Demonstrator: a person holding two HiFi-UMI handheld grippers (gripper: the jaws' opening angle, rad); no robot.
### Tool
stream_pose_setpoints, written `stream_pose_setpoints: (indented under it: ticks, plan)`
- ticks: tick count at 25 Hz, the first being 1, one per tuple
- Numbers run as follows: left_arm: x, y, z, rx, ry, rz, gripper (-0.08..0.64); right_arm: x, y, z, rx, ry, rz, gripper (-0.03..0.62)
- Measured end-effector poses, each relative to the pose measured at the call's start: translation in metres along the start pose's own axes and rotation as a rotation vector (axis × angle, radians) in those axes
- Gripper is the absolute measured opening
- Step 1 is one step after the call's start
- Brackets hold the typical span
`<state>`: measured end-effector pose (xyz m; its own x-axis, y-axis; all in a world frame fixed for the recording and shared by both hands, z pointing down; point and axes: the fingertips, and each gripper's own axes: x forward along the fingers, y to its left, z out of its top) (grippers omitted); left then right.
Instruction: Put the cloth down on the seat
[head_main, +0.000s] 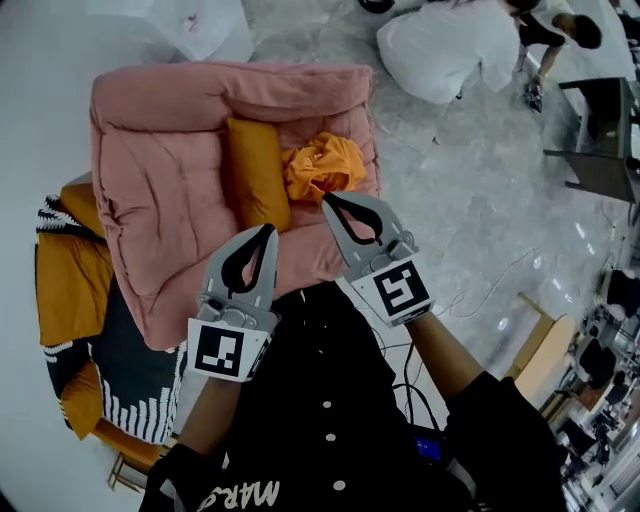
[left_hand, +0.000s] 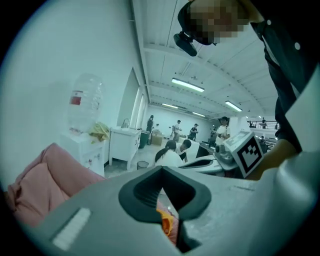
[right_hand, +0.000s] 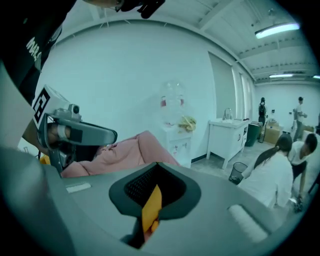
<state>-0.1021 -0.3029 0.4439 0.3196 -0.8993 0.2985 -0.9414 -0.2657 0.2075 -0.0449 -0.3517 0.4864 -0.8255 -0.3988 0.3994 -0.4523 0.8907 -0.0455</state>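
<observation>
The orange cloth (head_main: 322, 166) lies crumpled on the pink padded seat (head_main: 170, 180), against an upright orange pillow (head_main: 256, 172). Both grippers hang above the seat's near edge, close to the person's chest, and touch nothing. My left gripper (head_main: 268, 230) is shut and empty. My right gripper (head_main: 327, 199) is shut too, its tip just short of the cloth in the head view. In the left gripper view the closed tips (left_hand: 161, 169) frame a bit of the cloth (left_hand: 166, 222) below. In the right gripper view orange fabric (right_hand: 151, 205) shows through the closed jaws' loop (right_hand: 157, 165), not gripped.
A second chair with an orange cushion and a black-and-white patterned throw (head_main: 75, 290) stands left of the seat. A person in white (head_main: 450, 45) crouches on the floor beyond, with a desk (head_main: 600, 130) at the right. A white cabinet with a water bottle (left_hand: 87, 110) stands by the wall.
</observation>
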Motion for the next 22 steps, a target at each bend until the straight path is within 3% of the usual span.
stream_pose_setpoints:
  ticks: [8, 14, 22]
  plan:
    - [-0.013, 0.002, 0.051, 0.055, -0.077, -0.001, 0.0, -0.061, -0.02, 0.067, 0.101, -0.125, -0.153, 0.026]
    - [-0.023, 0.009, 0.087, 0.097, -0.154, 0.019, 0.0, -0.095, -0.028, 0.107, 0.064, -0.229, -0.206, 0.026]
    - [-0.057, 0.019, 0.117, 0.135, -0.221, 0.077, 0.0, -0.148, -0.049, 0.131, 0.099, -0.334, -0.304, 0.024]
